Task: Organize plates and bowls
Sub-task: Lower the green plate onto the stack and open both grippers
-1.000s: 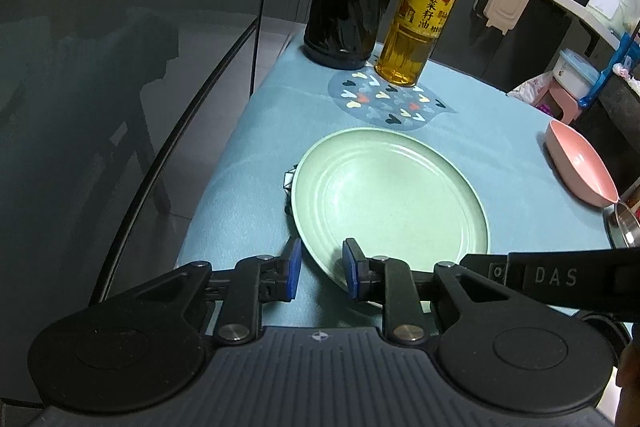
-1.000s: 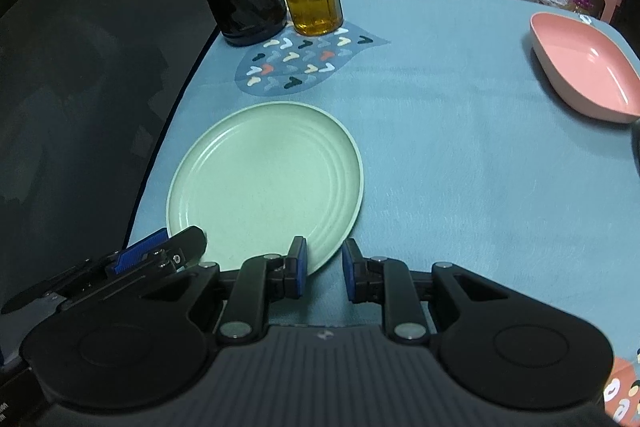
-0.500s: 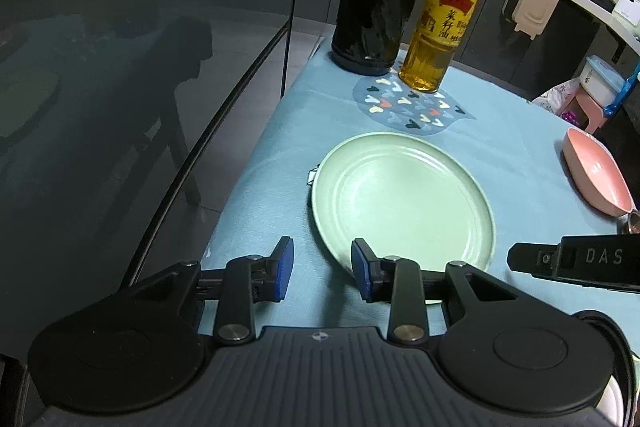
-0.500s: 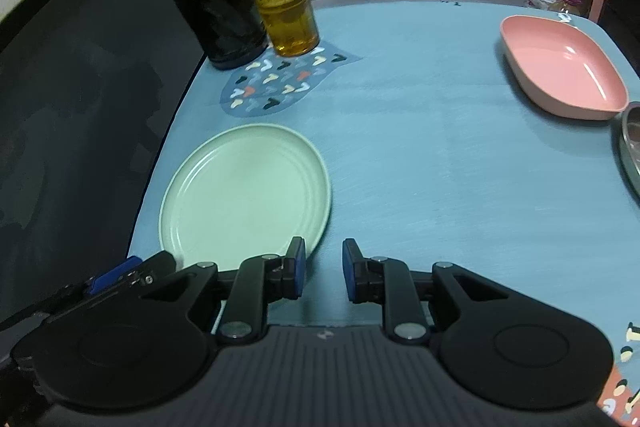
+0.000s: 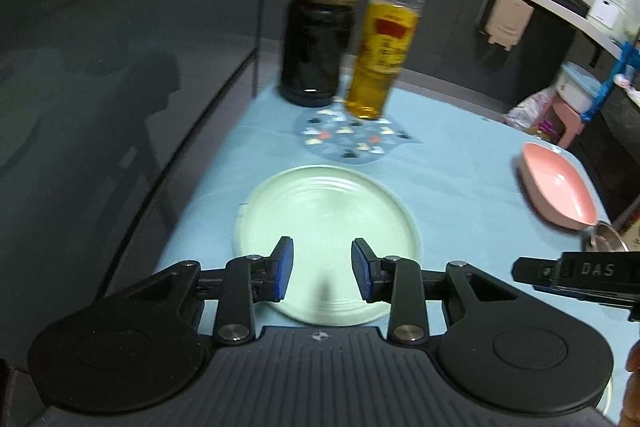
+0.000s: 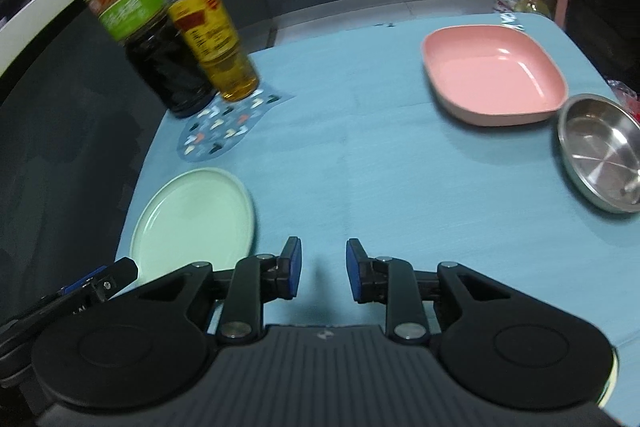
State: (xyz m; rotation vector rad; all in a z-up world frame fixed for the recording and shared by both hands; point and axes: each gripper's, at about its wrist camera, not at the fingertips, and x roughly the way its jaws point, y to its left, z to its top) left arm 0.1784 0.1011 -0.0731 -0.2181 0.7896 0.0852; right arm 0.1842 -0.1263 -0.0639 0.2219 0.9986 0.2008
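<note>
Change since earlier: both grippers have pulled back and up from the green plate (image 5: 326, 223); its near rim was between the left jaws a second ago and is now released, lying flat on the blue counter (image 6: 400, 187).
Left gripper (image 5: 322, 271): jaws parted, nothing between the pads, hovering over the plate's near edge.
Right gripper (image 6: 323, 269): jaws opening, empty, over bare cloth just right of the plate.
Meaning for task: the green plate looks set down, so a judgement is that this placement is done and the next piece is to be fetched.
Other dishes: pink dish (image 6: 496, 75) sits at the far right of the counter, with the steel bowl (image 6: 600, 155) just beside it, well apart from the green plate.
Bottles: dark bottle (image 5: 316, 27) with a green label and oil bottle (image 5: 384, 43) with a yellow and red label stand beyond the plate, by the patterned mat (image 5: 348, 141).
Writing: "DAS" reads on the right gripper's side in the left view; bottle labels are too blurred to read.
</note>
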